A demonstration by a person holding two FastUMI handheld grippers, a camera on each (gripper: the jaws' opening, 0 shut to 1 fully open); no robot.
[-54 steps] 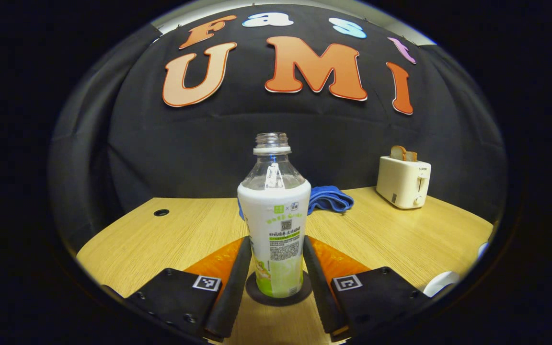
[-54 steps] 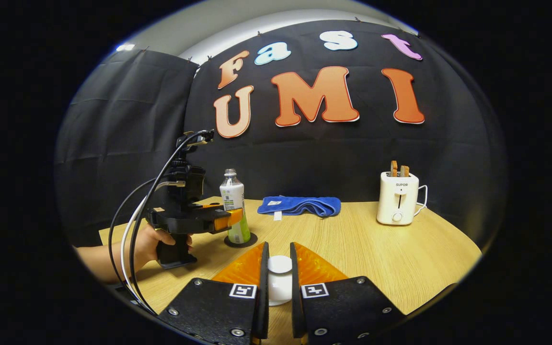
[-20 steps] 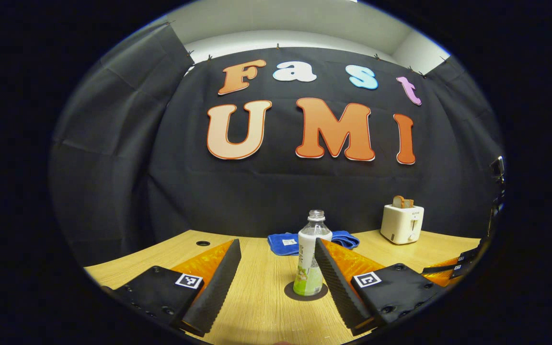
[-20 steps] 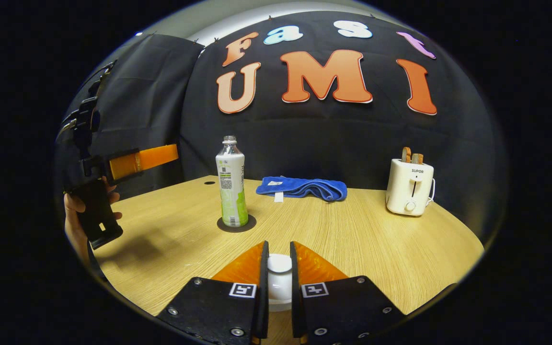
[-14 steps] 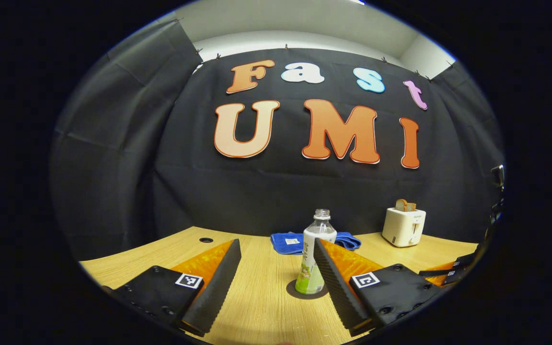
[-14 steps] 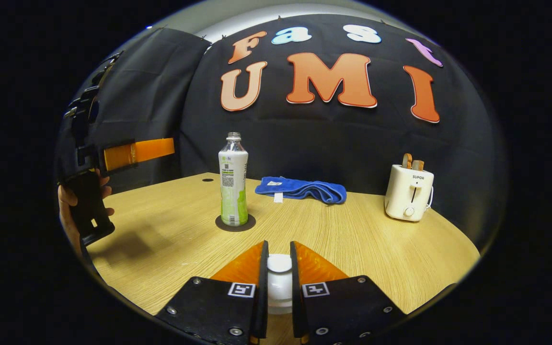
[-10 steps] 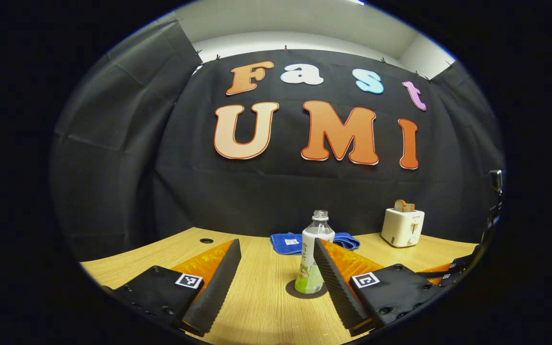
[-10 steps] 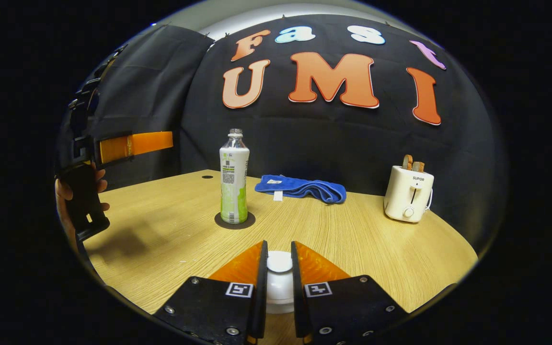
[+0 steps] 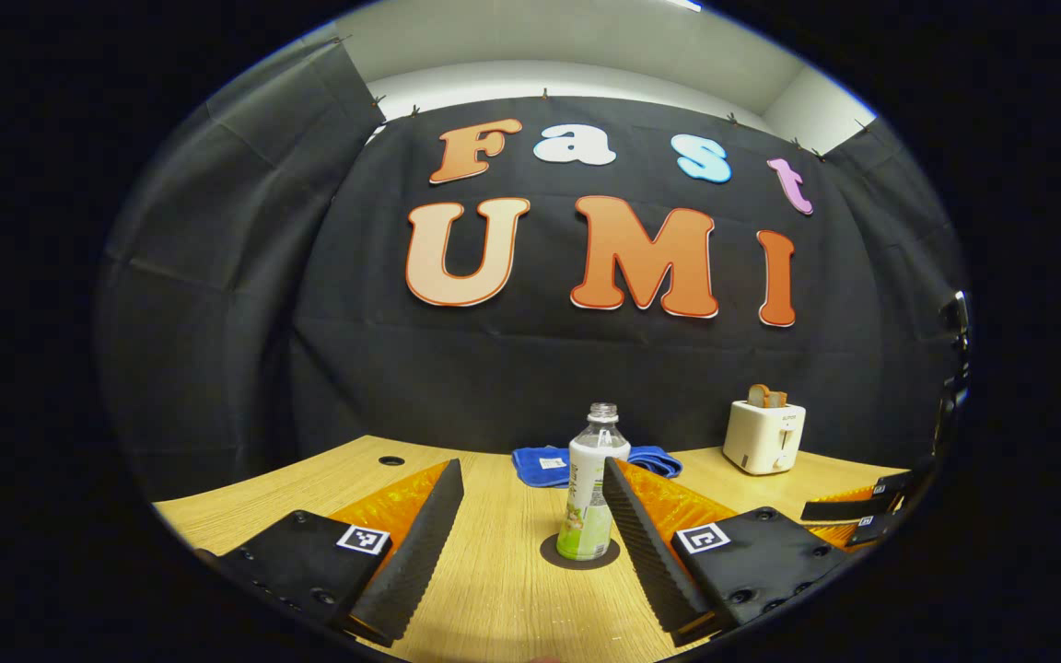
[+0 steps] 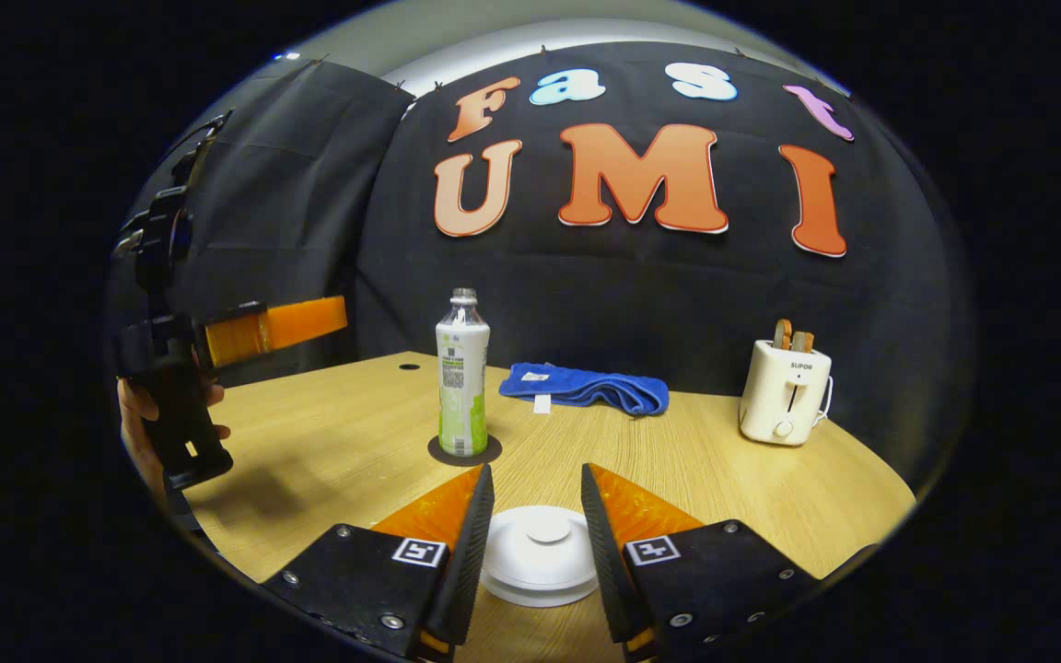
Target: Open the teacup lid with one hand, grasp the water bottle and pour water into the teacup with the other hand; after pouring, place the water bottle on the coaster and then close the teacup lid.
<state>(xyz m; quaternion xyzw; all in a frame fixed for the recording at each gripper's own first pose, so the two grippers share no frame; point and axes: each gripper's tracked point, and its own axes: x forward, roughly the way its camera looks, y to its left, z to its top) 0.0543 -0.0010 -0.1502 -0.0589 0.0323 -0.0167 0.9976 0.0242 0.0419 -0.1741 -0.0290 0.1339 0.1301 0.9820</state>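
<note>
Water bottle (image 10: 462, 382): upright on coaster (image 10: 464, 451), far-left of teacup lid (image 10: 540, 543).
Right hand-held gripper (image 10: 538, 543): parted, flanking lid, not gripping.
Left hand-held gripper (image 9: 530, 543): wide open, empty.

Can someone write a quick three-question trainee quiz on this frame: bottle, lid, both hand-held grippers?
1. True or false: the water bottle stands upright on the coaster.
2. What lies between the fingers of the right hand-held gripper? A) the blue cloth B) the white teacup lid C) the toaster
3. Fill in: the left hand-held gripper is ____, with its fingers apart and nothing between them.

Key
1. True. It stands on the dark round coaster, uncapped.
2. B. The teacup lid sits low between the spread fingers; neither finger presses on it.
3. Open.
</note>
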